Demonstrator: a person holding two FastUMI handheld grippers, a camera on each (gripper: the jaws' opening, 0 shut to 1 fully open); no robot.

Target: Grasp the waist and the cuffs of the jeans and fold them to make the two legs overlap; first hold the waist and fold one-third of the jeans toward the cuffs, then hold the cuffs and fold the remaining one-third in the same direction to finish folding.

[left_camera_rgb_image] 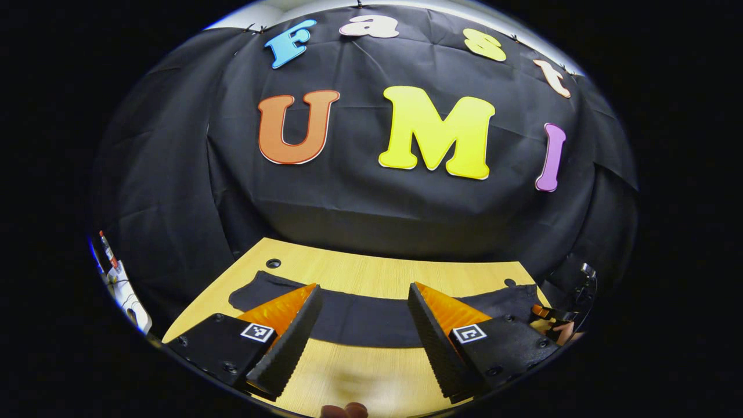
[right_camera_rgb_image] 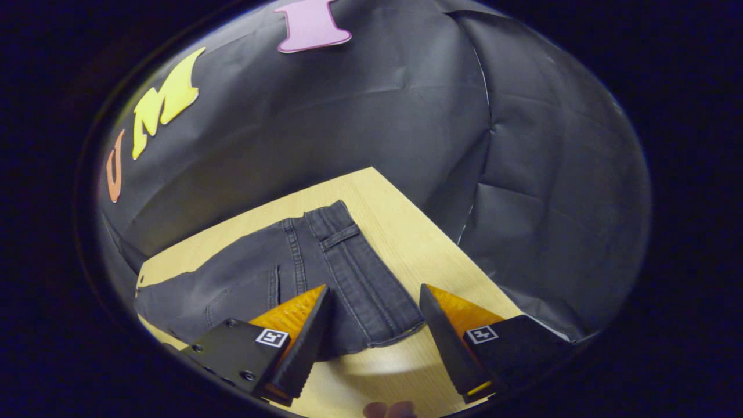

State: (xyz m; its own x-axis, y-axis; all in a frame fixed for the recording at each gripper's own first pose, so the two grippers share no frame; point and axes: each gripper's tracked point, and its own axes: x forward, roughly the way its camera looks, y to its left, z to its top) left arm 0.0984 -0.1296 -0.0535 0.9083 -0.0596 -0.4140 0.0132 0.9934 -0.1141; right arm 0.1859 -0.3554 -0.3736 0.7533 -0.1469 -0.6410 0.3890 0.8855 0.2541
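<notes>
Dark grey jeans (left_camera_rgb_image: 365,316) lie flat across the wooden table (left_camera_rgb_image: 371,270), stretched from left to right in the left gripper view. My left gripper (left_camera_rgb_image: 363,331) hovers open above their middle, with nothing between its fingers. In the right gripper view the waist end of the jeans (right_camera_rgb_image: 342,273) lies near the table's right edge, belt loops and pocket seams visible. My right gripper (right_camera_rgb_image: 374,334) is open just above the waistband's near corner, fingers either side of it and not pressing. The right gripper (left_camera_rgb_image: 566,319) and the hand holding it also appear at the far right of the left gripper view.
The table has two small round holes (left_camera_rgb_image: 273,263) near its far corners. Black cloth walls close in behind and to the right of the table (right_camera_rgb_image: 406,232). White and red items (left_camera_rgb_image: 119,278) stand off the table at the far left.
</notes>
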